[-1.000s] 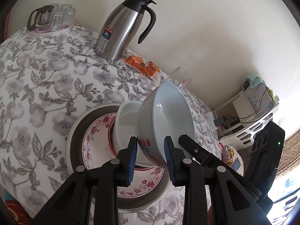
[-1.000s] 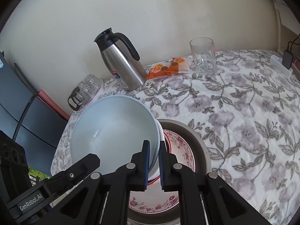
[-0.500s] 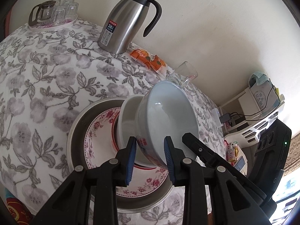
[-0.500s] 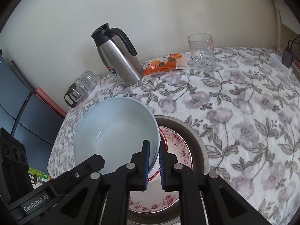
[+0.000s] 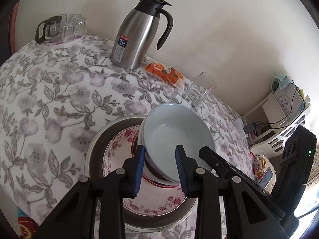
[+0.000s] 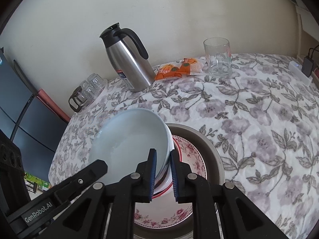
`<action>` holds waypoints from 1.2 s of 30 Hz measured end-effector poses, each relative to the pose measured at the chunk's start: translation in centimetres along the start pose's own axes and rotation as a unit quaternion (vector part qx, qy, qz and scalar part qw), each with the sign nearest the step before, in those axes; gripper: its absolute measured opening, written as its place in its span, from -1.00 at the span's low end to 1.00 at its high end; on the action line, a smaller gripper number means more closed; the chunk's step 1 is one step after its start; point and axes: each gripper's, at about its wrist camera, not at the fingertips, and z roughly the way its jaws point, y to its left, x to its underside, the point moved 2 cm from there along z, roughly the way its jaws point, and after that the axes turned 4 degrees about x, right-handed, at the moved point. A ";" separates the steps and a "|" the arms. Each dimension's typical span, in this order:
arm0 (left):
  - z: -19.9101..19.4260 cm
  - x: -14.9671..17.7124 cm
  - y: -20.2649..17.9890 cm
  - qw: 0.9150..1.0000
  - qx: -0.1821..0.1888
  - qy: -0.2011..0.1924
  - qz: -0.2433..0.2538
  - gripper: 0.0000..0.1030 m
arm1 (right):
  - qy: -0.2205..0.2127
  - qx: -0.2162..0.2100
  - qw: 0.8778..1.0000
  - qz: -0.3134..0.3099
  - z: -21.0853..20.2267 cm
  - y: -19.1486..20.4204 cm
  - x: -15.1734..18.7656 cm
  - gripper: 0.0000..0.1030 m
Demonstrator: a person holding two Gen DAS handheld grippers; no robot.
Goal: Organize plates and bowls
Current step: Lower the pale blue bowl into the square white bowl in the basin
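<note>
A pale blue-white bowl (image 5: 177,135) is nested in a white bowl below it, both tilted, over a pink-flowered plate (image 5: 121,149) in a steel tray (image 5: 95,149). My left gripper (image 5: 160,169) straddles the near rim of the bowls, jaws apart with visible gaps. My right gripper (image 6: 162,173) has its jaws on either side of the rim of the bowls (image 6: 131,139), one pad inside and one outside, slightly parted. The plate (image 6: 191,155) and the tray (image 6: 211,149) also show in the right wrist view.
On the floral tablecloth stand a steel thermos jug (image 5: 139,33), orange snack packets (image 5: 165,73), a glass mug (image 5: 201,89), and a tray with a glass teapot and cups (image 5: 59,27). A white shelf with chargers (image 5: 279,119) stands beyond the table's right edge.
The top bowl has come down and settled deeper into the white bowl. My right gripper's jaws have parted a little around the rim. The left gripper has stayed wide.
</note>
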 end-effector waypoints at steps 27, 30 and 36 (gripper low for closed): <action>-0.7 -0.7 1.1 0.999 0.036 -0.019 -0.035 -0.37 | -0.009 -0.002 1.000 0.008 -0.7 -0.7 -0.2 -0.63; -0.4 -0.5 0.7 0.999 0.043 -0.010 -0.033 -0.29 | -0.001 -0.010 1.000 0.003 -0.4 -0.3 0.0 -0.62; -0.5 -0.6 0.5 0.998 0.048 -0.011 -0.033 -0.27 | -0.002 -0.006 1.000 -0.003 -0.5 0.0 0.0 -0.62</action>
